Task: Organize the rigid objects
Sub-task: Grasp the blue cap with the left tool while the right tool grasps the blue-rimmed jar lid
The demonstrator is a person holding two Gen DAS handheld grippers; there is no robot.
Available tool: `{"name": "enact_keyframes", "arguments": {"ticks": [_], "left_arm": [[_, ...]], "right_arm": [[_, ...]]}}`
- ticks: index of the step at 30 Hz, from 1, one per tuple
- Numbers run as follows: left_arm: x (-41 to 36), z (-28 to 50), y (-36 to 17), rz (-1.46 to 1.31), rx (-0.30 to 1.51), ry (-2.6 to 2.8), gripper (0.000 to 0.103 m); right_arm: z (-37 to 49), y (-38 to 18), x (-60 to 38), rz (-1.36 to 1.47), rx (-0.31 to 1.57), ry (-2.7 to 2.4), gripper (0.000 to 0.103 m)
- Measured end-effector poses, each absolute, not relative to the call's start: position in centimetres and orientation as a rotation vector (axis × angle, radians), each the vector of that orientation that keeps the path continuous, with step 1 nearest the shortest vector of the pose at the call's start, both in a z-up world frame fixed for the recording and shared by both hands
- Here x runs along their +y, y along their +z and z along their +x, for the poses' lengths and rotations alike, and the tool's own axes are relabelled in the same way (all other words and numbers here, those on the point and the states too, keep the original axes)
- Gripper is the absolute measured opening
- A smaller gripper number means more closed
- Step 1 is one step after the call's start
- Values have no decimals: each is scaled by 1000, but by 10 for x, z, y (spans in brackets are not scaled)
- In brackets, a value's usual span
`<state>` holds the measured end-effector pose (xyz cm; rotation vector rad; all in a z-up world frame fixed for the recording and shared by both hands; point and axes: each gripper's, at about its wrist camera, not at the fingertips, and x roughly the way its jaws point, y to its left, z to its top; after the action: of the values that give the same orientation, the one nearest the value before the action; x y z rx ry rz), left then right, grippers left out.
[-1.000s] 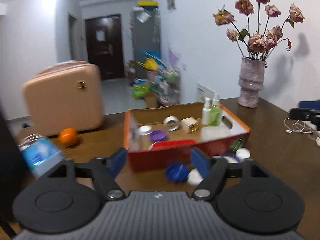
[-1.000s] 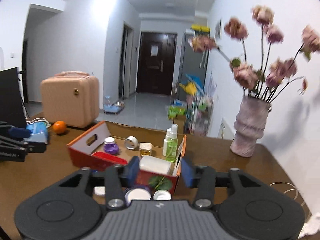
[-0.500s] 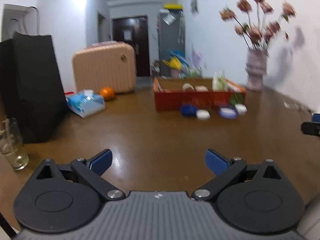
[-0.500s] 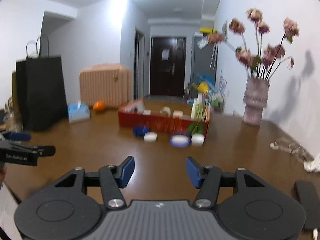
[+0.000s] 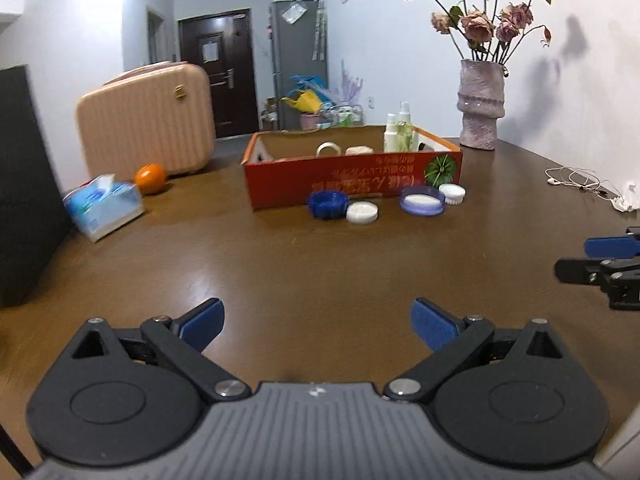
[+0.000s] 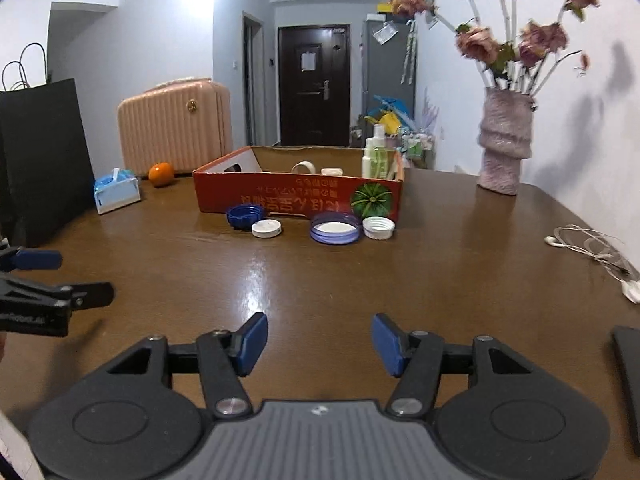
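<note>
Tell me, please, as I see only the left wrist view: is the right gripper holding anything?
Observer: No. The right gripper is open and empty; its jaws have just been opening.
Operator: Is anything lying to its right?
Observer: Yes, a flat dark object at the picture's edge, cut off; I cannot tell what it is.
Operator: Does the black bag have handles?
Observer: Yes, thin loop handles stand up from the black bag.

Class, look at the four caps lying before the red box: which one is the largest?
The pale purple lid, third from the left, between the two white caps; it is clearly widest.
</note>
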<state>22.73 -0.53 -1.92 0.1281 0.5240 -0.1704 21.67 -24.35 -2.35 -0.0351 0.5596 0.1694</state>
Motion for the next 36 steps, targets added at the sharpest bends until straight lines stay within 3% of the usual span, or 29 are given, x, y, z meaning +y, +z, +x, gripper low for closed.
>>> {"name": "enact_keyframes", "arguments": {"ticks": [6, 9, 11, 17, 21, 25, 36], "left_arm": [[-19, 331, -22, 191, 536, -244, 94], [-23, 384, -28, 162, 568, -299, 94], [-28, 413, -34, 146, 588, -310, 91], [-27, 474, -49, 14, 687, -343, 83], [-28, 486, -56, 12, 710, -340, 73], [-25, 485, -58, 4, 710, -347, 56], [-11, 435, -42, 17, 678, -284, 56]], "right_arm": [[303, -29, -235, -66, 572, 189, 58], [355, -36, -234, -49, 618, 195, 59], [387, -45, -234, -30, 660, 184, 66], [443, -61, -236, 23, 715, 136, 66], [457, -68, -234, 43, 717, 150, 67], [466, -70, -224, 0, 704, 152, 66], [430, -61, -217, -41, 652, 203, 65]]}}
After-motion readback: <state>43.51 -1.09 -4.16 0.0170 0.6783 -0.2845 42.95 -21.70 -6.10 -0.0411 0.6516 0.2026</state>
